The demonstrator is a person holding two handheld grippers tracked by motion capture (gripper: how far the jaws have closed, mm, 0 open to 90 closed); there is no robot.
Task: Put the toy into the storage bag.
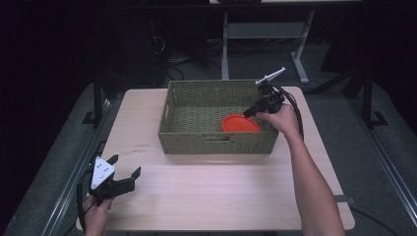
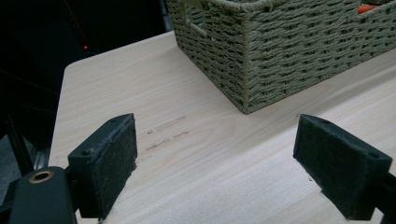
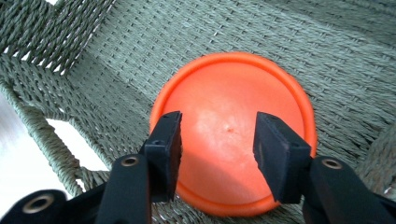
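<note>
Black tongs with fuzzy, perhaps felt-lined pads, brass-ringed screws.

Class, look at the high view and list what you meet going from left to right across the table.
left gripper → woven basket → orange disc inside the basket → right gripper, reaching over the basket's right end

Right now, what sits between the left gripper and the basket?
Nothing: the left gripper view shows bare table between the open left gripper and the basket.
</note>
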